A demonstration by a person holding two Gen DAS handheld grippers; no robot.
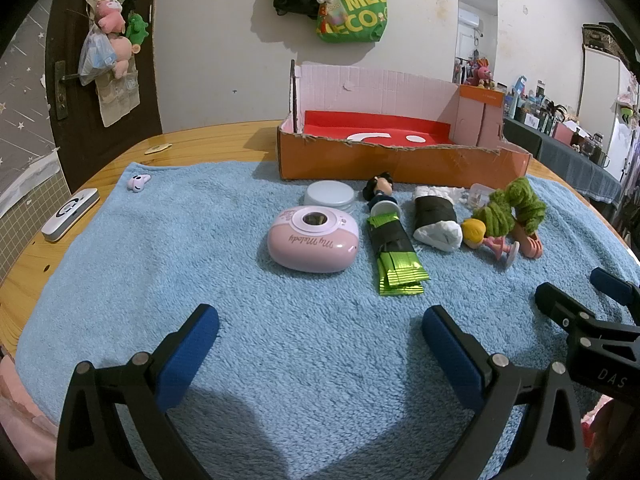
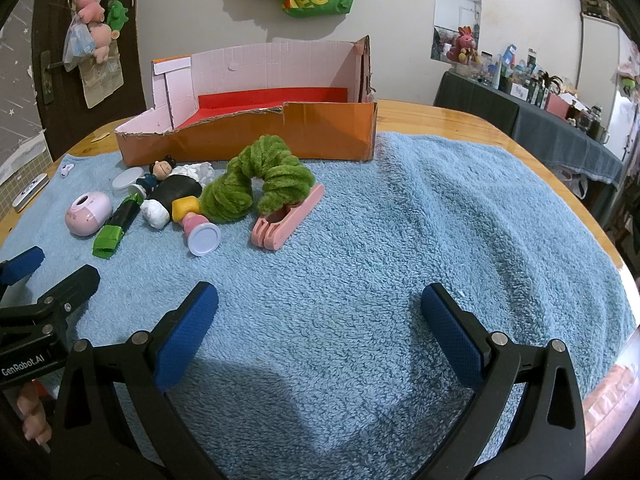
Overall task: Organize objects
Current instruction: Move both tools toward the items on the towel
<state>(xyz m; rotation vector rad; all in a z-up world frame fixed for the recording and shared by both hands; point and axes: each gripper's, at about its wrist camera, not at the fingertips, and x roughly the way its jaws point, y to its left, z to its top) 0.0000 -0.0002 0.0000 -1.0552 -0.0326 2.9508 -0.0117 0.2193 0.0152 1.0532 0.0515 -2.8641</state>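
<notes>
blue towel covers the wooden table; orange box (red floor inside) at its far edge. pink camera, green packets and green yarn lie just before the box. left gripper and right gripper both spread wide, empty, above the towel's near edge.

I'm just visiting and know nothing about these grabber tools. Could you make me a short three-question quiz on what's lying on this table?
1. True or false: the orange cardboard box already holds the pink camera.
2. What covers the wooden table: A a blue towel, B newspaper, C a plastic sheet?
3. What does the left gripper hold?

Key: 1 false, it lies on the towel. 2 A. 3 nothing; its jaws stand open.
</notes>
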